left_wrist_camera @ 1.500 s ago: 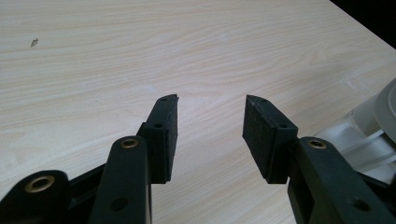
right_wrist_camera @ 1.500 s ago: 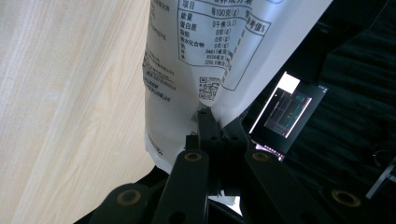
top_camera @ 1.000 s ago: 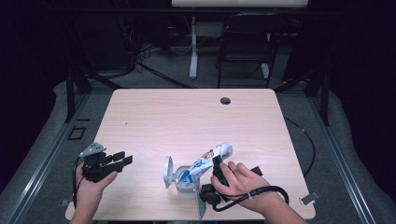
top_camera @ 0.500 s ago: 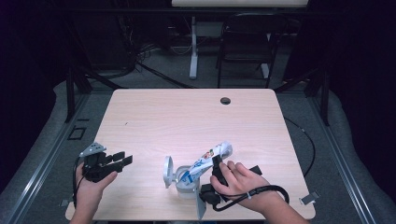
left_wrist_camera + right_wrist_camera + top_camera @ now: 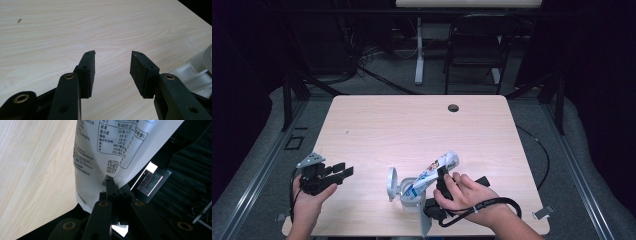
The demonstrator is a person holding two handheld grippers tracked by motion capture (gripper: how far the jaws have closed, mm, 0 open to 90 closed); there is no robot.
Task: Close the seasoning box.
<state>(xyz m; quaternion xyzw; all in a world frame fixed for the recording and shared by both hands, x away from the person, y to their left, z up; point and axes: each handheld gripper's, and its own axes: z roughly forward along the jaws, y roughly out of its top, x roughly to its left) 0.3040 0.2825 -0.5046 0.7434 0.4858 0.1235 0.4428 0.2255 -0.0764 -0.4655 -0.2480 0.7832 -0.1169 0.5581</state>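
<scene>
Pouch [image 5: 432, 172] sits pinched in the right gripper [image 5: 110, 186]: jaws fully closed on the pouch's bottom edge, printed label side facing the gripper camera. From the high view the pouch is tilted, its lower end pointing down into the jar [image 5: 411, 192] just ahead of the right gripper, upper end angled up and away from it. Reads as a pour, or the setup for one.

What changed: nothing. Against the two earlier high views, pouch angle, right hand [image 5: 464, 192] and left hand [image 5: 307, 200] all match. Grip hasn't eased either. So this is a hold, not a transition; judgement: contents are either draining slowly or the pouch is being steadied over the mouth. Can't see any flow.

Containers: the jar is clear, standing on the counter [image 5: 412, 125] near its front edge, touching or just under the pouch tip. Lid [image 5: 392, 182] stands on edge just beside the jar, on the side away from the right gripper. What's inside the jar can't be made out; pouch fill level not visible either.

Left gripper [image 5: 112, 66]: jaws open wide, nothing between them, bare counter ahead. It's parked well apart from the jar, whose clear wall and the lid's rim sit at the right margin of its view. Idle for now; likely candidate to steady the jar or fetch the lid.
</scene>
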